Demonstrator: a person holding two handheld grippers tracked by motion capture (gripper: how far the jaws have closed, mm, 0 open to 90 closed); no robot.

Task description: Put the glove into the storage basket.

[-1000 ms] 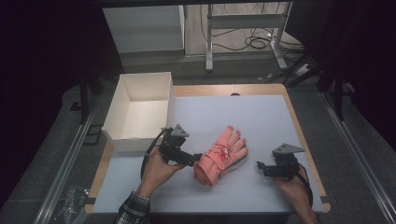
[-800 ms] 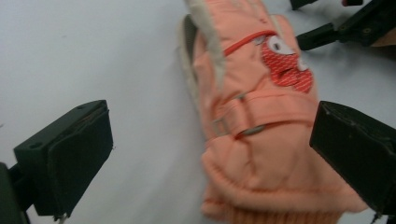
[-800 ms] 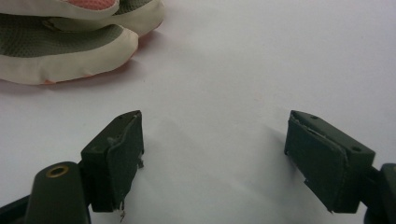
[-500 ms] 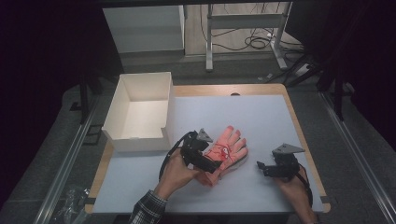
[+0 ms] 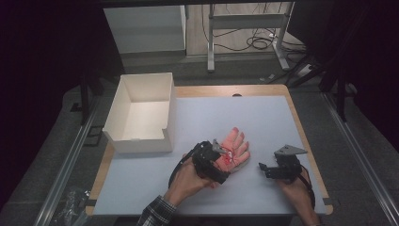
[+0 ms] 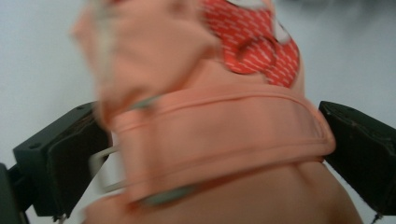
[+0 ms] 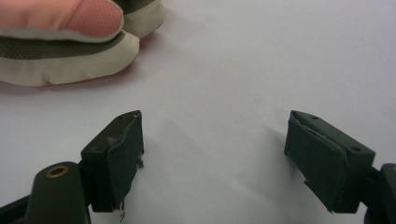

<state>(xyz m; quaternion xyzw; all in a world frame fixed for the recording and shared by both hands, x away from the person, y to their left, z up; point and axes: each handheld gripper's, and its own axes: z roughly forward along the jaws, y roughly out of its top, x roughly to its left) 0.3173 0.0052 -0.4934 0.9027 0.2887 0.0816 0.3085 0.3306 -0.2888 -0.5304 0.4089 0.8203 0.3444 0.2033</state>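
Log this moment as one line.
left gripper: open, jaws astride glove cuff | right gripper: open, idle | box: empty

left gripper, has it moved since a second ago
Yes. The left gripper has gone right, away from the white box, onto the cuff of the pink glove, jaws open either side of it.

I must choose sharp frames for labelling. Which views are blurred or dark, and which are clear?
Left gripper view: the pink glove between the jaws is smeared, most at its left edge. Right gripper view: sharp, soft shadows on the mat. High view: table lit evenly, surroundings dark.
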